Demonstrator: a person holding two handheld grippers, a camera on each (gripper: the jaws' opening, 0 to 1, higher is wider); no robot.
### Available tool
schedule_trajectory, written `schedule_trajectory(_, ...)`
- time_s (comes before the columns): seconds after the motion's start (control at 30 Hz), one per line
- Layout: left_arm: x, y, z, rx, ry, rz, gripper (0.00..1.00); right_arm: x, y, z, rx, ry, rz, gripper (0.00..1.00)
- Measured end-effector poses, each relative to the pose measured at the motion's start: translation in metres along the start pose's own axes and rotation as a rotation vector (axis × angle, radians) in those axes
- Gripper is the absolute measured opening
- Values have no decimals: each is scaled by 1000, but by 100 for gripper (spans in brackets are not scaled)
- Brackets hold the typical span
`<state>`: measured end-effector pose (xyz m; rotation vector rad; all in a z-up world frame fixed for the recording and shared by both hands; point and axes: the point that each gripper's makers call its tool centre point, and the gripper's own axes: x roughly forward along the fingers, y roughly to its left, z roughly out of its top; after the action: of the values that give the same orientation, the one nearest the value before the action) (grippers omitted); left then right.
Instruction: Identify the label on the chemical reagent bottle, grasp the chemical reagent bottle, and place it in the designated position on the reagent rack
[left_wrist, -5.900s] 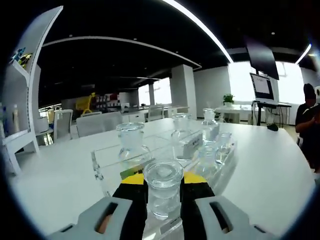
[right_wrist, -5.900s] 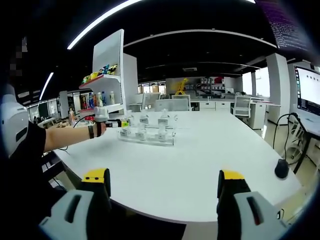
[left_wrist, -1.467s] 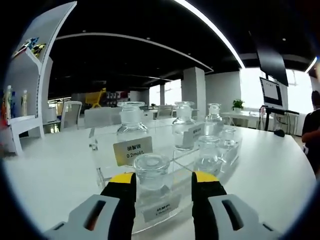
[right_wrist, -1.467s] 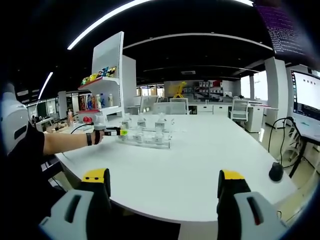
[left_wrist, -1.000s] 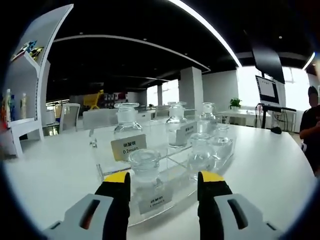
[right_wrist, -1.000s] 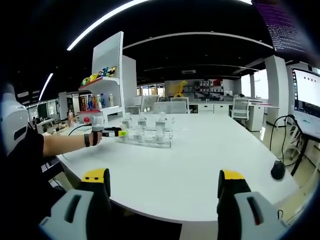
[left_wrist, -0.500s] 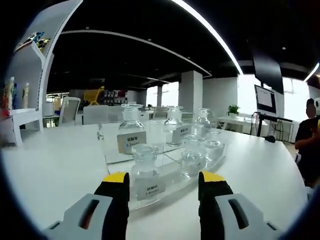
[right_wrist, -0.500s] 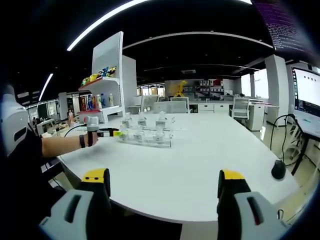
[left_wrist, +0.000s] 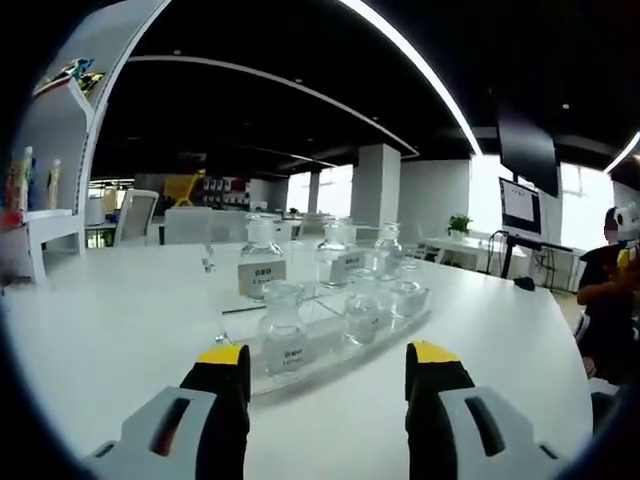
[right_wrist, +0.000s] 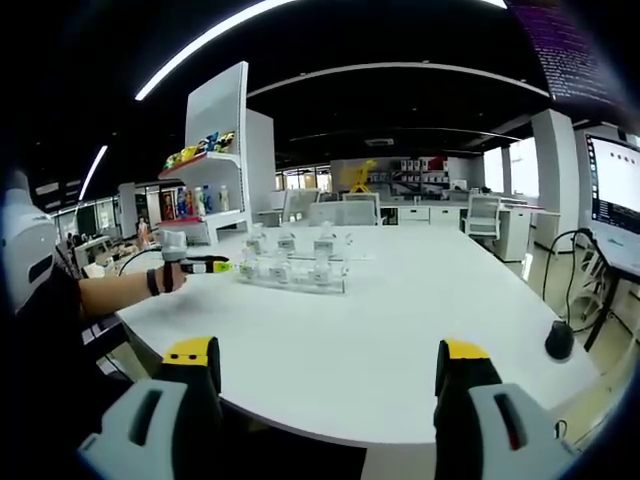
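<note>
A clear acrylic reagent rack (left_wrist: 392, 331) stands on the white table (left_wrist: 120, 330) with several clear glass stoppered bottles in two rows behind small white labels. The nearest bottle (left_wrist: 282, 327) sits in the rack's front row, a little ahead of my left gripper (left_wrist: 327, 362), which is open and empty. In the right gripper view the same rack (right_wrist: 291, 272) is far off on the table (right_wrist: 400, 350), with the left gripper (right_wrist: 205, 265) just to its left, held by a person's arm (right_wrist: 110, 290). My right gripper (right_wrist: 328, 368) is open and empty at the table's near edge.
A white shelf unit (right_wrist: 215, 170) with coloured bottles stands behind the table's left end. A black computer mouse (right_wrist: 558, 340) with its cable lies at the table's right side. Chairs and monitors stand further back. A person (left_wrist: 605, 300) is at the right in the left gripper view.
My left gripper held a bottle 5.9 s ago, has let it go in the rack's front row and has backed away. The right gripper has stayed put.
</note>
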<state>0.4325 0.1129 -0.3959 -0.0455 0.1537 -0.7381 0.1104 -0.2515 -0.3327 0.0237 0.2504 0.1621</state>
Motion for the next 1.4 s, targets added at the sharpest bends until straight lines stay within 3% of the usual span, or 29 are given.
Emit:
schedule_trajectory(0.2, -38, -3, 6, -5, 14, -2, 68, 4, 3, 1, 0, 0, 11, 85)
schedule_trajectory(0.27, -51, -7, 15, -18, -22, -20, 72, 7, 4, -1, -4, 7, 14, 85)
schedule_trajectory(0.37, -75, -12, 20, -25, -25, -30, 79, 11, 9, -1, 0, 1, 29, 85)
schedule_trajectory(0.6, -117, -11, 18, 6, -18, 13, 83, 20, 22, -3, -6, 12, 69, 85)
schedule_trajectory(0.83, -148, -13, 7, 4, 34, 47, 88, 20, 24, -1, -12, 13, 74, 85)
schedule_trajectory(1.1, -179, -25, 14, 24, 56, 78, 90, 24, 25, -4, -8, 21, 79, 86)
schedule_trajectory(1.23, -189, -36, 15, 24, 79, 69, 92, 25, 26, -4, -7, 19, 84, 86)
schedule_trajectory(1.4, -197, -46, 21, 25, 65, 65, 92, 26, 26, -3, -6, 16, 88, 86)
